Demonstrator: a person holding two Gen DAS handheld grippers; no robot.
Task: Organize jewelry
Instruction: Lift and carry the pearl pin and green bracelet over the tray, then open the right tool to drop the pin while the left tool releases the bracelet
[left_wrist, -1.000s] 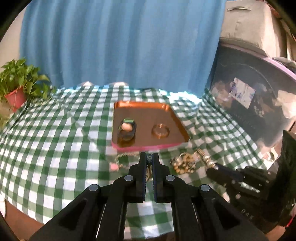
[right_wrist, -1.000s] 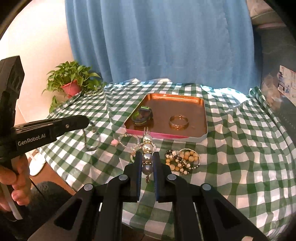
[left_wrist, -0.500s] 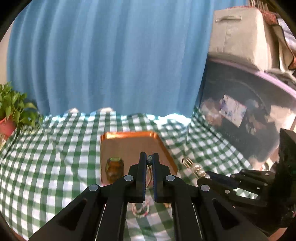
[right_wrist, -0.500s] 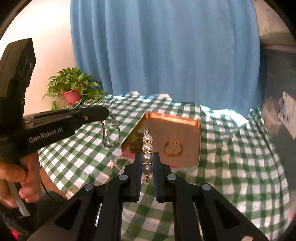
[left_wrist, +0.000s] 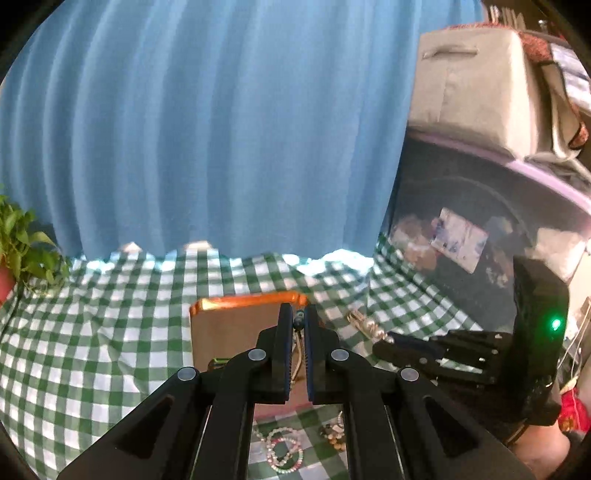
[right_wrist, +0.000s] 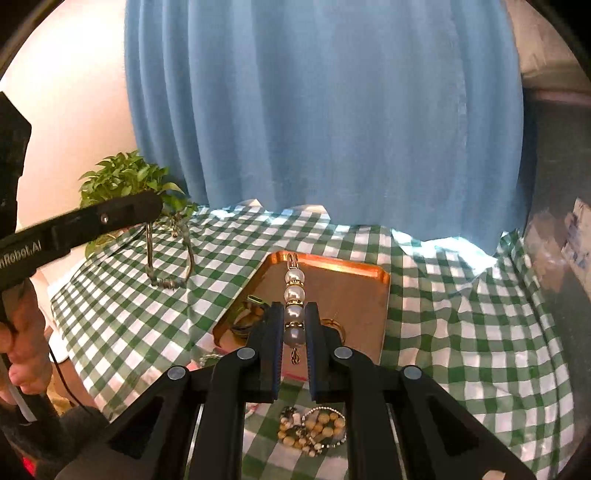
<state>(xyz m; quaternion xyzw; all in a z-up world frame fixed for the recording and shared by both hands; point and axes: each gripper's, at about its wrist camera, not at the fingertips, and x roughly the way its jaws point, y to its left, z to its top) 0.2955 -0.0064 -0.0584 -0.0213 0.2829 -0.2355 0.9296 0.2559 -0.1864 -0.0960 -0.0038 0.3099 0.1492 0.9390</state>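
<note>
While its jaws pinch the lowest beads of a pearl hair clip (right_wrist: 294, 308), the right gripper (right_wrist: 294, 328) holds the piece pointing toward twelve o'clock over the copper tray (right_wrist: 384, 276), probably to carry it in. The left gripper (left_wrist: 298, 334) is closed on a thin dark necklace (right_wrist: 168, 258) that dangles in a loop at ten o'clock. Loose beaded bracelets (right_wrist: 314, 430) lie on the checked cloth (right_wrist: 461, 325) at six o'clock.

"nRobot.AI" (partly cut off), left gripper (right_wrist: 147, 206)
</note>
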